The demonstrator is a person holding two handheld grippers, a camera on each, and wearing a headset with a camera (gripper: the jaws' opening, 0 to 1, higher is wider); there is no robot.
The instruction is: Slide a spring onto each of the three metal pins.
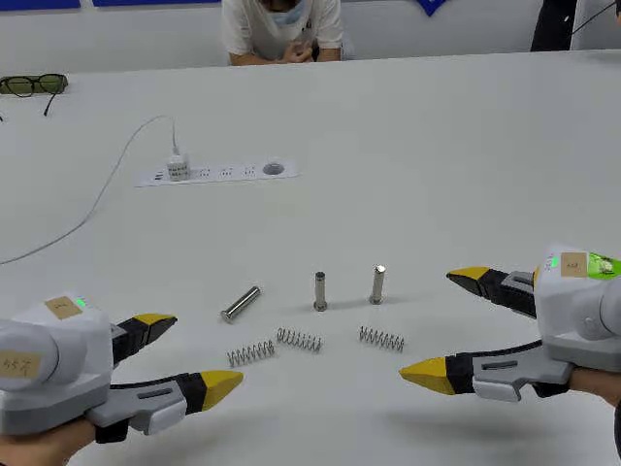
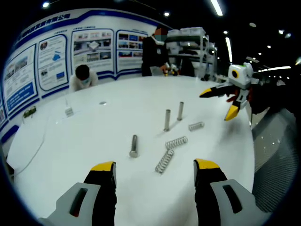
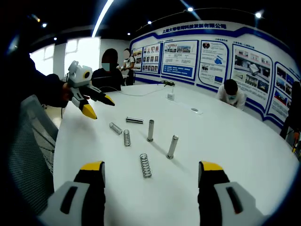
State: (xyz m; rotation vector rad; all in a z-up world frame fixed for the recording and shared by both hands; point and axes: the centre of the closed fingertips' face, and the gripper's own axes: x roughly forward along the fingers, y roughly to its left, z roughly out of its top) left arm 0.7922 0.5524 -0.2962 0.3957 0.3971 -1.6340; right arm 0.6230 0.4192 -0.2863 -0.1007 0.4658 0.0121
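An office showroom: wall posters point(image 3: 181, 59) behind a white table point(image 1: 437, 146).

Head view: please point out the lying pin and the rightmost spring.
lying pin point(image 1: 242, 303), head view, middle of its shaft.
rightmost spring point(image 1: 381, 339), head view, middle of its coils.

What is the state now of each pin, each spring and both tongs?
Left pin: lying on its side, no spring.
Middle pin: upright, no spring.
Right pin: upright, no spring.
Left spring: lying loose.
Middle spring: lying loose.
Right spring: lying loose.
Left tongs: open, empty.
Right tongs: open, empty.
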